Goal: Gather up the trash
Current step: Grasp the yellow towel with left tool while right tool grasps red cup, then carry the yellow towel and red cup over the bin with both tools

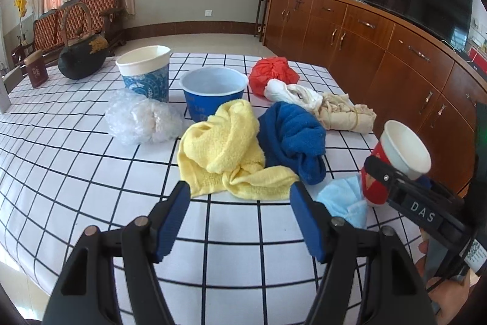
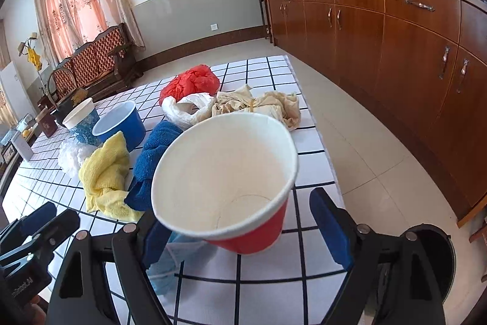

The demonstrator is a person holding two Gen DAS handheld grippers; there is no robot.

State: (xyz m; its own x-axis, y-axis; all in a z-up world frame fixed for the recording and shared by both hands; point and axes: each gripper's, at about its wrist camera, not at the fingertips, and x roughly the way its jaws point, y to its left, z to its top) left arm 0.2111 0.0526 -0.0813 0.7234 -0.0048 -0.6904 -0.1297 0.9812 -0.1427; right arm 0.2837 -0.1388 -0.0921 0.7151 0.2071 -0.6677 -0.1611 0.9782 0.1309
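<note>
A red paper cup (image 2: 225, 172), white inside, sits tilted between the fingers of my right gripper (image 2: 234, 209). It leans on the left pad, and a strip of tablecloth shows between it and the right pad, so the gripper is open. From the left wrist view the same cup (image 1: 401, 148) stands at the table's right edge over a light blue face mask (image 1: 341, 200). My left gripper (image 1: 240, 194) hovers open and empty just in front of a yellow towel (image 1: 225, 148). A dark blue towel (image 1: 295, 139) lies beside the yellow one.
On the checked tablecloth (image 1: 91, 172) lie a clear plastic bag (image 1: 140, 118), a blue bowl (image 1: 213, 90), a patterned paper cup (image 1: 146, 75), a red bag (image 1: 271, 75), a white bag (image 1: 289, 93) and a beige bundle (image 1: 347, 111). A dark round bin (image 2: 432, 249) stands on the floor right of the table.
</note>
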